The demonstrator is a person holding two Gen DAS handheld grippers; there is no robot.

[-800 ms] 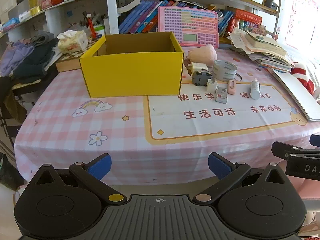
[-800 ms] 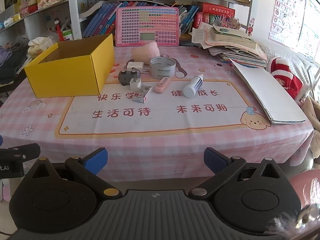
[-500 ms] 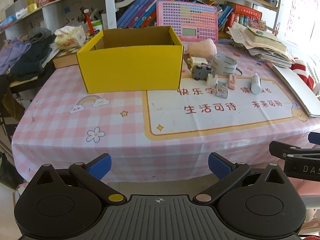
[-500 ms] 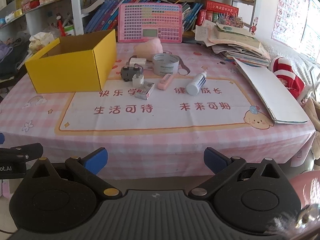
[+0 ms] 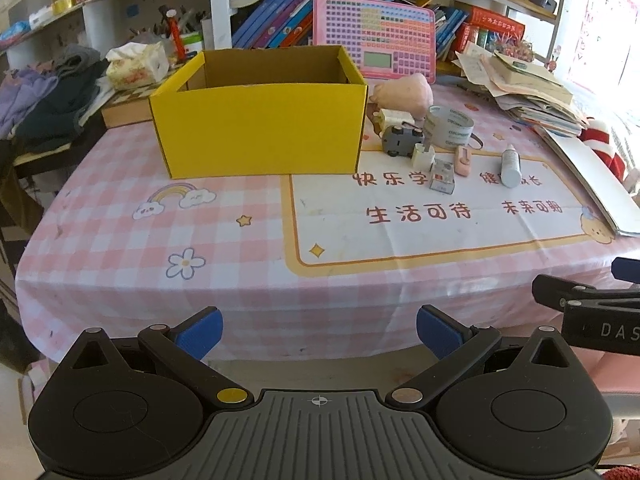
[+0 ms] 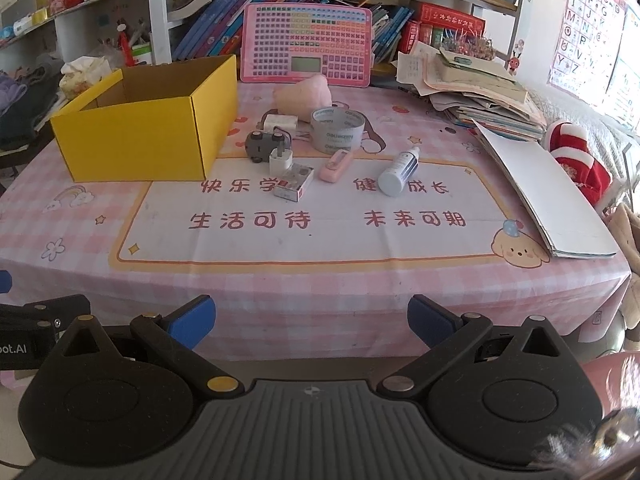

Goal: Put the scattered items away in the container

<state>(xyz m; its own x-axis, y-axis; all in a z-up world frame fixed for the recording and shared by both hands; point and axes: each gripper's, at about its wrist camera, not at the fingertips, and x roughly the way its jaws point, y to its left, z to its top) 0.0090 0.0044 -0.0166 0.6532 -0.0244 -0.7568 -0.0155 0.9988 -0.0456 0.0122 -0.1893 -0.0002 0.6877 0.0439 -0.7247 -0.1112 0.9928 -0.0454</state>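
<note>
An open yellow cardboard box (image 5: pixel 260 128) (image 6: pixel 148 136) stands on the pink checked tablecloth. To its right lie a grey toy car (image 6: pixel 264 145), a white plug (image 6: pixel 281 162), a small flat packet (image 6: pixel 294 182), a pink clip-like item (image 6: pixel 336 165), a white bottle on its side (image 6: pixel 398 172), a roll of tape (image 6: pixel 337 129), a white charger (image 6: pixel 281 121) and a pink soft lump (image 6: pixel 306 96). My left gripper (image 5: pixel 318 330) and right gripper (image 6: pixel 311 320) are both open and empty, hovering before the table's near edge, far from the items.
A pink keyboard toy (image 6: pixel 306 46) leans against bookshelves at the back. A stack of papers and books (image 6: pixel 476 88) and a large white book (image 6: pixel 544 196) lie at the right. Clothes and a tissue pack (image 5: pixel 136 66) sit left of the box.
Both cameras have tilted and shifted slightly, so the table sits a little lower in the views. No item on the table has moved and both grippers stay open.
</note>
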